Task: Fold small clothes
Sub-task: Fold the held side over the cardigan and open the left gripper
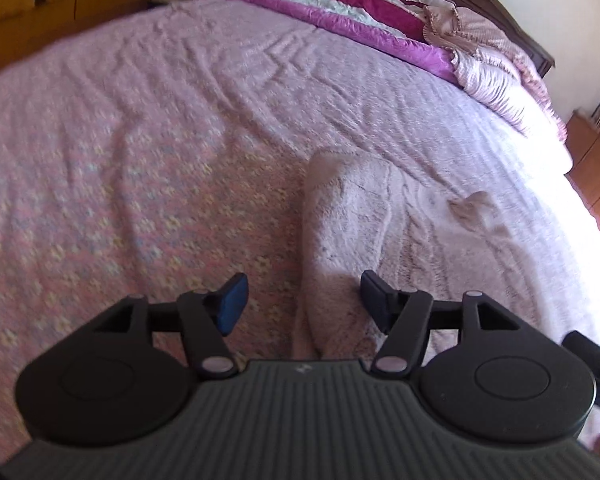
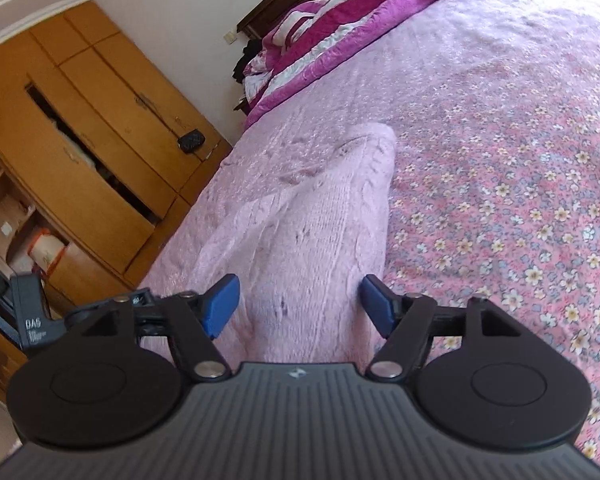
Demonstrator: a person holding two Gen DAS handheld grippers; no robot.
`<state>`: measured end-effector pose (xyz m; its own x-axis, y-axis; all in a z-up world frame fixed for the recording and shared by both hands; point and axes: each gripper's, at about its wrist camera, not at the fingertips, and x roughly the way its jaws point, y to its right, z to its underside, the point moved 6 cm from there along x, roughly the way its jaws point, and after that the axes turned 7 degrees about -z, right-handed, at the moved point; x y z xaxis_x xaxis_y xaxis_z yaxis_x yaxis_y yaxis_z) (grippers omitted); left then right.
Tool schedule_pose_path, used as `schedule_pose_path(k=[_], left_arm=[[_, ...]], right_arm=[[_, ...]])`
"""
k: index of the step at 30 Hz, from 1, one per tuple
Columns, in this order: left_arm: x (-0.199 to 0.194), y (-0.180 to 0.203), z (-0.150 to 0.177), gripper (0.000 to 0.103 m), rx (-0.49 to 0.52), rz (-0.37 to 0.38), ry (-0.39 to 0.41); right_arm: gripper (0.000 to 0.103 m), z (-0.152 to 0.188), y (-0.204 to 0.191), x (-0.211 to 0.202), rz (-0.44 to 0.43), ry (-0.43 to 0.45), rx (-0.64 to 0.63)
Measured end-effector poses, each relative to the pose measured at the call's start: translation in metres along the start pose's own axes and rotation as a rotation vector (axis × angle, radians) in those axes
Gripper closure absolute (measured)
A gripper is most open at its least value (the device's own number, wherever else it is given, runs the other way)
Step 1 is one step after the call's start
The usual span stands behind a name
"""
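My left claw point(image 1: 304, 300) and right claw point(image 2: 298, 302) both hang spread, pinching nothing. The pink knit garment point(image 2: 320, 216) lies on the bed point(image 2: 500, 140), running up mid-frame between my fingers — soft, light, floppy, likely stretchy. I'd pinch its thick folded edge, not the loose middle.

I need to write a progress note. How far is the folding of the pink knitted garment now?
Done: the pink knitted garment lies on the flowered bedspread, gathered into a long narrow shape, so perhaps partly folded. In hand: nothing; the left gripper and right gripper are both open, with the cloth between their fingers but not pinched. Left: gripping it and finishing the fold.
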<state>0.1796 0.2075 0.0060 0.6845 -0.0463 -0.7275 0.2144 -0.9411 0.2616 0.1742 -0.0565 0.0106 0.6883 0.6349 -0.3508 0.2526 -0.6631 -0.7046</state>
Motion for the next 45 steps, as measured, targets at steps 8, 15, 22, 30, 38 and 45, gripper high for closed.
schedule_pose_path(k=[8, 15, 22, 30, 38, 45], left_arm=[[0.013, 0.004, 0.013, 0.029, -0.08, 0.12, -0.106], [0.022, 0.012, 0.018, 0.029, -0.111, 0.252, -0.167], [0.029, 0.015, 0.025, 0.055, -0.168, 0.338, -0.185], [0.008, 0.032, 0.016, 0.062, -0.176, 0.389, -0.172], [-0.029, 0.084, 0.033, 0.064, -0.11, 0.454, -0.148], [-0.051, 0.124, 0.078, 0.065, 0.004, 0.472, -0.181]], right_arm=[[0.021, -0.009, 0.024, 0.016, -0.023, -0.056, 0.094], [0.021, -0.003, 0.032, 0.037, -0.071, -0.111, 0.147], [0.028, -0.009, 0.03, 0.059, -0.102, -0.152, 0.141], [0.053, -0.04, 0.009, 0.048, -0.114, -0.15, 0.11], [0.053, -0.062, -0.008, -0.022, -0.09, -0.115, 0.052], [0.053, -0.054, 0.001, -0.099, -0.004, -0.109, 0.044]])
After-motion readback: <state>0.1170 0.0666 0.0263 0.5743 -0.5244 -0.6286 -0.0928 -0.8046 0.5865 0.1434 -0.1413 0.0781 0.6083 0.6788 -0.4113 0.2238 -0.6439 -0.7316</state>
